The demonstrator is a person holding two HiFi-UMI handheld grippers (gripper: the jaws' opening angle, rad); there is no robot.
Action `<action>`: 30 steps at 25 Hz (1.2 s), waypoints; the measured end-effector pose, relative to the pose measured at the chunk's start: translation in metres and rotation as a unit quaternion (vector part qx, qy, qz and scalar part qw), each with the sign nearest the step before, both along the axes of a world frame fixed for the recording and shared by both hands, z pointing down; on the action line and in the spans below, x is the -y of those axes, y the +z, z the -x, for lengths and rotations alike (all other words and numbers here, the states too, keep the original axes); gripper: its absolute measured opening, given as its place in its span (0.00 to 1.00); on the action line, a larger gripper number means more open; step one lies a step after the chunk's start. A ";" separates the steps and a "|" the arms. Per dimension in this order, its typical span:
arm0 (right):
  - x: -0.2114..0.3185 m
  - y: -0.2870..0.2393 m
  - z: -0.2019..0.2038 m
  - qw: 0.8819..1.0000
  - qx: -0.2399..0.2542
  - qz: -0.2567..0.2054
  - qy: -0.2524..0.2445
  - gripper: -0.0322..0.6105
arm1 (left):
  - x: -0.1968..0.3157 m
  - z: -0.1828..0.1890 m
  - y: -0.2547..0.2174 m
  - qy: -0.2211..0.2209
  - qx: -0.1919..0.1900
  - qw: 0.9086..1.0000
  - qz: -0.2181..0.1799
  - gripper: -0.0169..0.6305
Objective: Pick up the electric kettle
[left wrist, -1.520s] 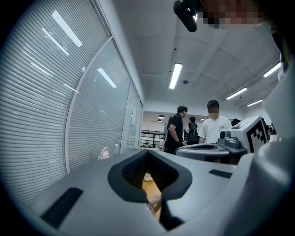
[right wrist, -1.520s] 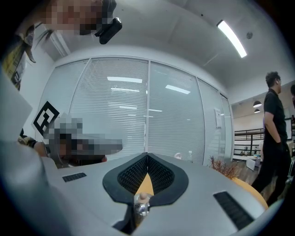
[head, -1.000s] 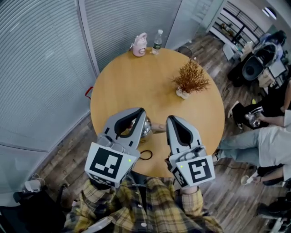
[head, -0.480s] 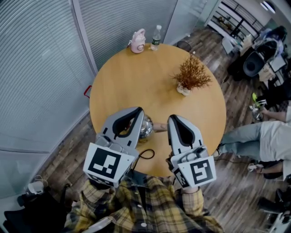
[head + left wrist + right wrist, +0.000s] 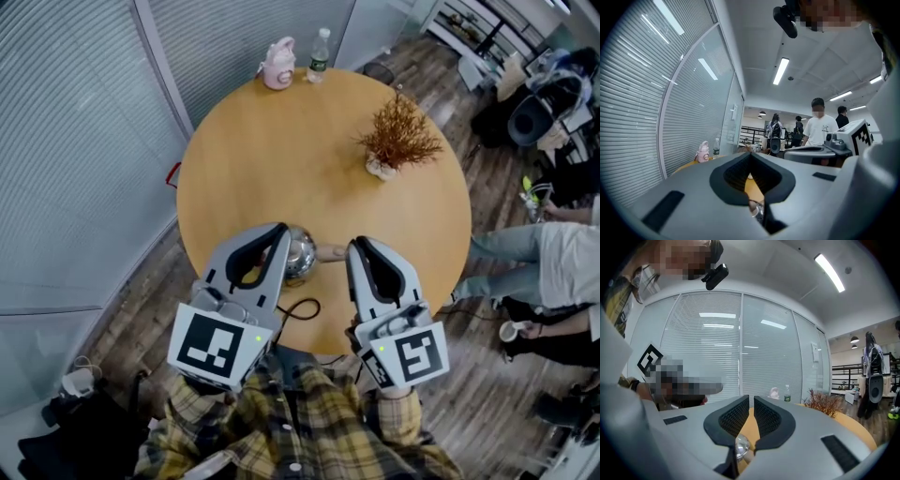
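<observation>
A shiny steel electric kettle (image 5: 300,255) stands near the front edge of the round wooden table (image 5: 281,150), half hidden under my left gripper (image 5: 284,228). My right gripper (image 5: 355,246) hovers just right of it, beside a pale part (image 5: 328,251) that sticks out from the kettle. Both grippers point nearly level across the table with their tips together. Nothing is held between them. Through the hollow of the left gripper (image 5: 751,157) and under the right gripper (image 5: 751,399) a bit of the shiny kettle (image 5: 742,446) shows.
A black cable loop (image 5: 300,309) lies at the table's front edge. A dried plant in a pot (image 5: 398,141) stands at the right. A pink bottle (image 5: 277,51) and a water bottle (image 5: 319,43) stand at the far edge. Glass walls with blinds are at the left, seated people at the right.
Both grippers have sunk a little toward the table. The kettle has kept its place and both pairs of jaws stay together.
</observation>
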State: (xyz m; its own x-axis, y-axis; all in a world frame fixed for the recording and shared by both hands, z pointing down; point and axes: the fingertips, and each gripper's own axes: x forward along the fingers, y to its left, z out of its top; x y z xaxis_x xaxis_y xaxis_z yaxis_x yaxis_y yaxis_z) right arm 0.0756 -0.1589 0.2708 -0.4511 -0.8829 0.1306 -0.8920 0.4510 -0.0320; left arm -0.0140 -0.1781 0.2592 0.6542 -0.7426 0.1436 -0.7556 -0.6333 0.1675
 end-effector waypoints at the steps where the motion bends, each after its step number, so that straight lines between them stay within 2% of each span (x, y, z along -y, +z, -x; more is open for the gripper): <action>1: 0.001 0.004 -0.001 1.000 -0.002 0.002 0.003 0.11 | 0.002 0.001 0.003 -0.001 -0.001 1.000 0.002 0.03; 4: 0.001 0.016 -0.004 1.000 -0.004 0.007 0.010 0.12 | 0.005 0.005 0.012 -0.007 -0.001 1.000 0.009 0.03; 6: -0.001 0.024 -0.006 1.000 -0.004 0.014 0.013 0.22 | 0.004 0.008 0.016 -0.012 0.001 1.000 0.013 0.03; 7: -0.001 0.029 -0.007 1.000 -0.005 0.016 0.014 0.23 | 0.005 0.010 0.019 -0.014 0.001 1.000 0.014 0.03; 14: -0.005 0.060 -0.014 0.999 -0.011 0.030 0.030 0.30 | 0.005 0.014 0.040 -0.015 0.016 1.000 0.022 0.03; 21: -0.007 0.094 -0.017 0.999 -0.013 0.032 0.030 0.33 | 0.009 0.010 0.065 -0.011 0.015 0.999 0.034 0.03; 30: -0.009 0.144 -0.032 0.996 -0.025 0.064 0.051 0.41 | 0.011 0.009 0.089 -0.014 0.019 0.999 0.048 0.03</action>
